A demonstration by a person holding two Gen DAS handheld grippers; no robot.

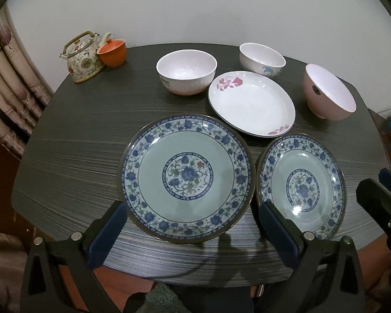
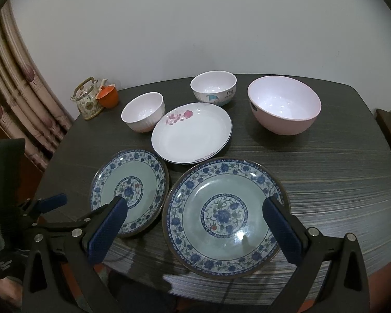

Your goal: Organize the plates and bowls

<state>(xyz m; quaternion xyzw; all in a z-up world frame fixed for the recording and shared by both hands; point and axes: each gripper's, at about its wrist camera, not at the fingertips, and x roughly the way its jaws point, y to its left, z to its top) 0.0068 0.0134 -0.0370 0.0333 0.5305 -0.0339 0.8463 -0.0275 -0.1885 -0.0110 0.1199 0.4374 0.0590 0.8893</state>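
Two blue floral plates lie side by side at the table's front: the left one and the right one. Behind them sits a white plate with pink flowers. Further back stand a ribbed white bowl, a cartoon-printed white bowl and a pink bowl. My left gripper hovers open over the left blue plate. My right gripper is open above the right blue plate. Both are empty.
A floral teapot and an orange lidded cup stand at the back left of the dark round table. A curtain hangs to the left and a white wall rises behind.
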